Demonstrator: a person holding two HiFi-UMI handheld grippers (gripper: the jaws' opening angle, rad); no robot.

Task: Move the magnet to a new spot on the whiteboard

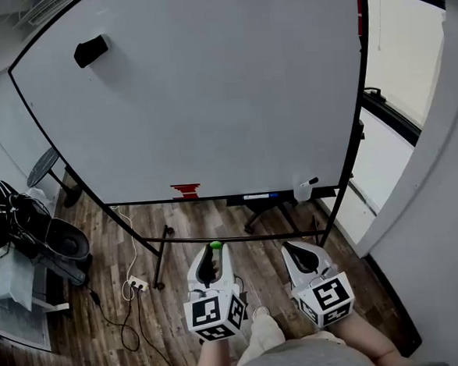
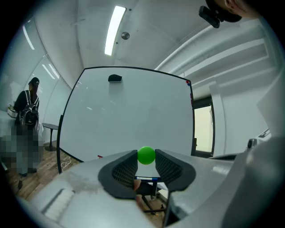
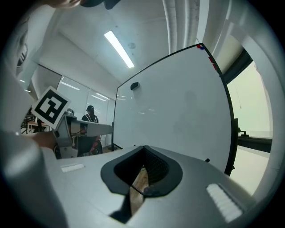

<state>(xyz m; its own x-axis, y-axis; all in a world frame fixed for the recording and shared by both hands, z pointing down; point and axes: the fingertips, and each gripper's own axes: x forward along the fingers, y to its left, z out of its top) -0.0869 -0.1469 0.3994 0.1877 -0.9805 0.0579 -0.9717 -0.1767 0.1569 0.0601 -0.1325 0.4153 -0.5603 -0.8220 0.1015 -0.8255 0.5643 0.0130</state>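
The left claw point(image 1: 213, 254) is pinching the probably light, hard, slippery green magnet point(image 2: 146, 155) across its middle, while the right claw point(image 3: 143, 161) is hanging clenched, empty.

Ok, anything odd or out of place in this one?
Nothing spilled or damaged. The green magnet is off the whiteboard, pinched in the left gripper, well short of it. The right gripper is shut and empty.

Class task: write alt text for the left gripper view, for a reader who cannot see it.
The left gripper pinches a round green magnet between its jaw tips. Ahead stands a large whiteboard with a small black object near its top edge.
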